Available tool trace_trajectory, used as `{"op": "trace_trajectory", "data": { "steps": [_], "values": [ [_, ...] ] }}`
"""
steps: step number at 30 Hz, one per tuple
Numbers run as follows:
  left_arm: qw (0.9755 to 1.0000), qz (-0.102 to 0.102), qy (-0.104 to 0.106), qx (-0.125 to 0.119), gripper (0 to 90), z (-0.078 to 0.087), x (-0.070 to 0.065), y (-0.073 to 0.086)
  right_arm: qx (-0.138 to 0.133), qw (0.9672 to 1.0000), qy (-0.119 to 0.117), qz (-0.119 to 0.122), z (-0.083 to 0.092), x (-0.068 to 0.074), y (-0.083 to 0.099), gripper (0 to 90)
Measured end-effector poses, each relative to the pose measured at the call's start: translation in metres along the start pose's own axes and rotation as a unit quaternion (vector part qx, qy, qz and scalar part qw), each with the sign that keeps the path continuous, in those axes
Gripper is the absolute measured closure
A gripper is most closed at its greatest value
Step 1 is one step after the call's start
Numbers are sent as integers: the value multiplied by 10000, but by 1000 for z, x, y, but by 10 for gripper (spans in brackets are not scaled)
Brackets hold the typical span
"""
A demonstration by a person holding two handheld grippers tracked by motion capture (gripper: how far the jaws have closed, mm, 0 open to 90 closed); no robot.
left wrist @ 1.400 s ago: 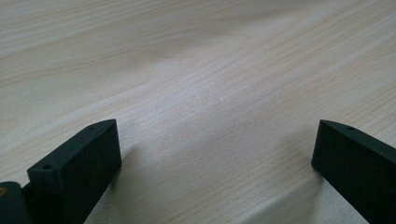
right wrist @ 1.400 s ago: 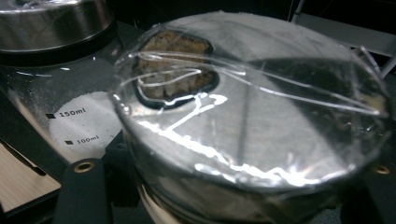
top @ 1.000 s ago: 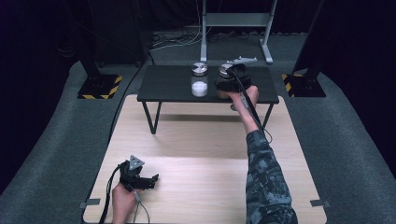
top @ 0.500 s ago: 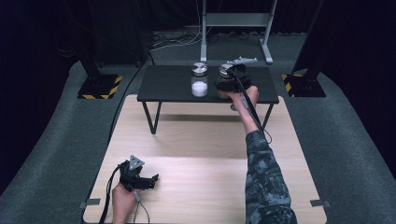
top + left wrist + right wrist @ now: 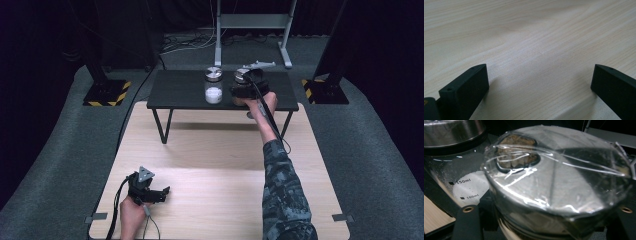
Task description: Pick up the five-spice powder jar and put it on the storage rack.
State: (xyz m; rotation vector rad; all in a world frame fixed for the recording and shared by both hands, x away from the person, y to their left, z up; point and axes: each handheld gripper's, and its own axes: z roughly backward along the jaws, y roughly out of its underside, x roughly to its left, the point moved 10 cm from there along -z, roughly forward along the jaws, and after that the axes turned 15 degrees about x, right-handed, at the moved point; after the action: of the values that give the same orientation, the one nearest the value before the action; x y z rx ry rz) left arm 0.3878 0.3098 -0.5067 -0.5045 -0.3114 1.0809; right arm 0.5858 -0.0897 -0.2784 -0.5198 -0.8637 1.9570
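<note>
Reaching over the black low table [image 5: 180, 92] from its near edge: right gripper [image 5: 245, 90], held by a hand on a camouflage-sleeved arm [image 5: 282, 195]. Closed around a lidded jar [image 5: 241, 79] standing toward the right end of that table; seen close in the right gripper view, with both black jaws flanking the jar's body just under its lid. Steel lid [image 5: 564, 177] wrapped in clear crinkled film, with a round opening near its far edge showing brownish contents; jar [image 5: 529, 225] glass below. Standing just to the left of it on the same table: a second glass jar [image 5: 213, 87] with a metal lid, part filled with white powder, printed marks reading 150ml and 100ml on its wall [image 5: 466, 187] in the right gripper view. Apart from the right gripper.

Well back from the black table, on the pale wooden board [image 5: 220, 165] near its front left corner: left gripper [image 5: 162, 192], held low in a hand [image 5: 131, 212]. Jaws spread wide, nothing between them but bare wood grain [image 5: 536, 50] in the left gripper view.
</note>
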Motion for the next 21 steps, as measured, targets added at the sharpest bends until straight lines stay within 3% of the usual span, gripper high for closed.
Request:
{"op": "trace_trajectory", "data": {
  "steps": [1,2,3,4,7,9,16,21],
  "values": [
    [10000,1,0,0,12,0,0,0,10,10000,-7,-1,0,0,0,289],
    [10000,3,-1,4,13,0,0,0,19,10000,-44,21,0,-1,0,218],
    [10000,8,-1,1,13,0,0,0,60,9999,-132,-12,1,-2,0,14],
    [10000,10,-2,-4,15,0,0,0,120,9998,-45,-117,2,-1,0,0],
    [10000,9,-5,-4,16,0,0,0,161,9996,-160,-170,10,0,6,0],
    [10000,9,-4,-5,16,0,0,0,95,9999,-30,-139,17,4,14,0],
    [10000,3,-7,3,16,0,0,0,-141,9999,-76,16,45,10,50,0],
    [10000,9,-6,-1,16,0,0,0,-146,9998,26,162,68,15,104,0]
  ]
}}
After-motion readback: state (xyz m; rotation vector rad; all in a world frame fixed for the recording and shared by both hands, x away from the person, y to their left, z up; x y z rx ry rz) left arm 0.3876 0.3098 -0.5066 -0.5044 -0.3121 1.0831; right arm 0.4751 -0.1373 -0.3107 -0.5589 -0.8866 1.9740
